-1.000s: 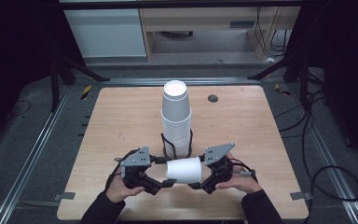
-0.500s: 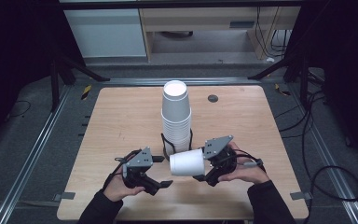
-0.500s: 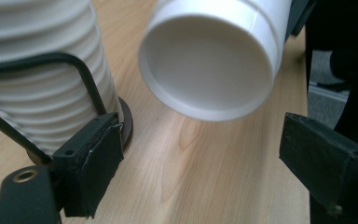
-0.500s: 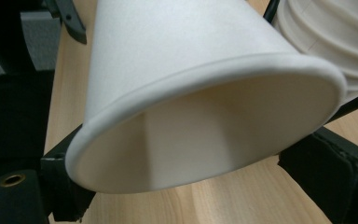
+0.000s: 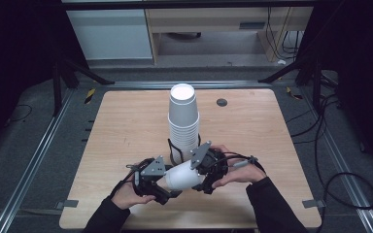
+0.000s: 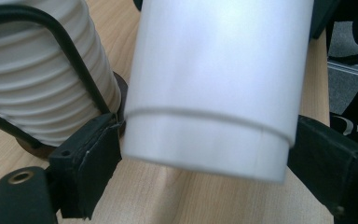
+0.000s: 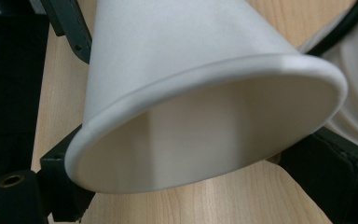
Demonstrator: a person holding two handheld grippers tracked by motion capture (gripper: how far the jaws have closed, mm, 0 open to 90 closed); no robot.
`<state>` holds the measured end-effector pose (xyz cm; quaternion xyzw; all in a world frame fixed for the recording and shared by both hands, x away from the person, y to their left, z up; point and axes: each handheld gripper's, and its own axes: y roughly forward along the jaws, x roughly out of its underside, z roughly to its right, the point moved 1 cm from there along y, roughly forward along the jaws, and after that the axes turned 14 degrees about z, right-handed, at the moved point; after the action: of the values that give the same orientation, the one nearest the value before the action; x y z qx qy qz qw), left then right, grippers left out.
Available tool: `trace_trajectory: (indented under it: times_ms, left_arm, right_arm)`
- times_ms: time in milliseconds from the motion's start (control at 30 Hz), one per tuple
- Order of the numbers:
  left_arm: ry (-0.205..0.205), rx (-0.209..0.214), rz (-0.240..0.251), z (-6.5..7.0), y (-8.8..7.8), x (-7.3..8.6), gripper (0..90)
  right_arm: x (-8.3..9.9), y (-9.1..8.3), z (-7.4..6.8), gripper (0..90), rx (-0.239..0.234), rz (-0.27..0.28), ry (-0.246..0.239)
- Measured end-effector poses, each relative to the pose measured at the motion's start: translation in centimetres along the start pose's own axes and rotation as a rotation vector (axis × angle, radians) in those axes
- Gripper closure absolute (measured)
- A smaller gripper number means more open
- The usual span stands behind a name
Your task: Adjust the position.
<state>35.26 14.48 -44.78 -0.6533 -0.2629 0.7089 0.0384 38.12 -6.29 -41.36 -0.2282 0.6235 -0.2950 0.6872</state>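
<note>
Near edge of the counter (image 5: 126, 126): both hands in, a single paper cup (image 5: 184, 175) lying sideways between the two grippers, off the surface. Left gripper (image 5: 167, 187) has its jaws clamped on the cup's base end; in the left gripper view the cup (image 6: 214, 88) sits between both black jaws, touching each. Right gripper (image 5: 205, 180) is at the rim end; in the right gripper view the open mouth of the cup (image 7: 205, 107) faces the camera with jaws either side, look pressed to the rim wall, so gripping the cup too. Just behind, the tall stack of cups (image 5: 183, 121) stands upright in a black wire holder (image 5: 175, 150), near the counter middle. Small dark disc (image 5: 222, 102) further back, well apart.

Step looks like a hand-over or turning the single cup upright. To do it well: keep the squeeze light, thin paper wall dents easily; let one gripper release before the other pulls; keep clear of the stack, it's just beside and would tip.
</note>
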Motion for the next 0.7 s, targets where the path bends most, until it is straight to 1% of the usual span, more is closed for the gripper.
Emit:
trace_trajectory:
  times_ms: [100,167,233,300,500,633,700]
  left_arm:
    - [0.004,0.007,-0.007,0.05,0.11,0.09,13.1]
    - [0.011,0.011,-0.012,0.06,0.15,0.10,14.3]
    - [0.015,0.012,-0.010,0.09,0.10,0.11,17.9]
    - [0.012,0.016,-0.007,0.14,0.02,0.10,22.1]
    - [0.018,0.020,-0.016,0.16,-0.07,0.11,23.0]
    - [0.017,0.020,-0.015,0.03,-0.18,0.14,23.0]
    - [0.008,0.026,-0.009,-0.10,-0.34,0.14,23.0]
  right_arm:
    - [-0.36,0.58,-0.09,10.6,-0.014,-0.024,-0.015]
    - [-0.59,0.79,-0.12,10.5,-0.025,-0.025,-0.020]
    - [-0.79,0.92,-0.12,10.5,-0.032,-0.021,-0.021]
    - [-0.87,1.00,-0.10,10.5,-0.028,-0.023,-0.024]
    - [-0.84,1.09,-0.09,9.8,-0.036,-0.021,-0.020]
    - [-0.67,1.22,-0.01,7.9,-0.035,0.002,-0.020]
    - [-0.53,1.15,0.03,6.5,-0.032,0.029,-0.009]
